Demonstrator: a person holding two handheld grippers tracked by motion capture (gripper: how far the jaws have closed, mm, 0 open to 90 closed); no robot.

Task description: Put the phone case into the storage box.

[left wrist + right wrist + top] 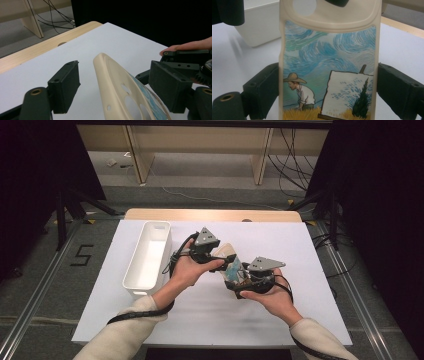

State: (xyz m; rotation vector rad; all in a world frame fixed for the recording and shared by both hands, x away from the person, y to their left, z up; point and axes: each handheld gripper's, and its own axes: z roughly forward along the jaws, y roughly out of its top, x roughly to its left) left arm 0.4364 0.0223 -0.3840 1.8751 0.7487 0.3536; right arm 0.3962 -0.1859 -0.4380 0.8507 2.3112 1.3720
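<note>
While the high view showed both grippers meeting over the white tabletop (pixel 210 320) beside a white bin (pixel 148 257), the right gripper (pixel 327 95) view revealed the phone case (pixel 328 62), painted side up, clamped between its jaws. The left gripper (pixel 115 87) straddled the case's cream edge, jaws released, pads not touching.

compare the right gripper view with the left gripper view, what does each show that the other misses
Right gripper view alone: the painted side of the phone case, a man in a straw hat beside an easel under a swirling blue sky, and the white bin behind it. The right gripper has both pads against the case's edges.

Left gripper view alone: the case edge-on, its cream rim and cut-outs, lying between the left gripper pads with gaps on both sides, plus the table's wooden edge.

Both: the case and the white table surface.
</note>
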